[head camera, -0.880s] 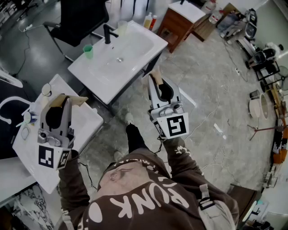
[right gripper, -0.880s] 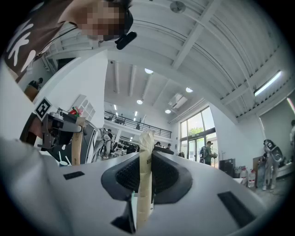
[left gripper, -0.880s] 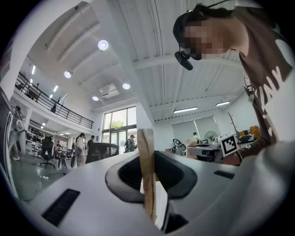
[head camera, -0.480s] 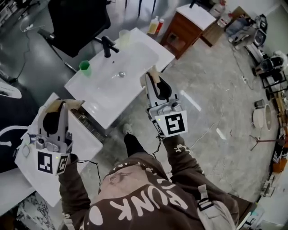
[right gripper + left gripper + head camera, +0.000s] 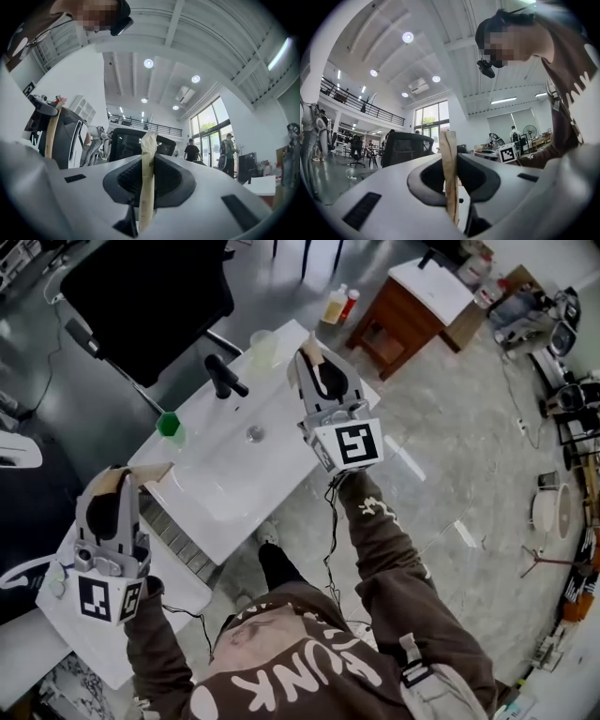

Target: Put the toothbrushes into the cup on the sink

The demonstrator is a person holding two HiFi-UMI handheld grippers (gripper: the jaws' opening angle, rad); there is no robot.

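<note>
Since a moment ago, your right claw (image 5: 310, 356) has travelled from the near right edge of the sink (image 5: 281, 442) across the basin, and it now hangs over the sink's far right corner. It is just beside the clear cup (image 5: 263, 346) that stands on the far rim, right of the black faucet (image 5: 221, 377). Your left claw (image 5: 131, 475) has come in from the white worktop (image 5: 173, 587) to the sink's near left corner. Both claws are fully closed, with the tan pads pressed flat together and nothing gripped between them. The green cup (image 5: 170, 424) stands upright on the sink's left rim, left of the faucet and well apart from both claws.
</note>
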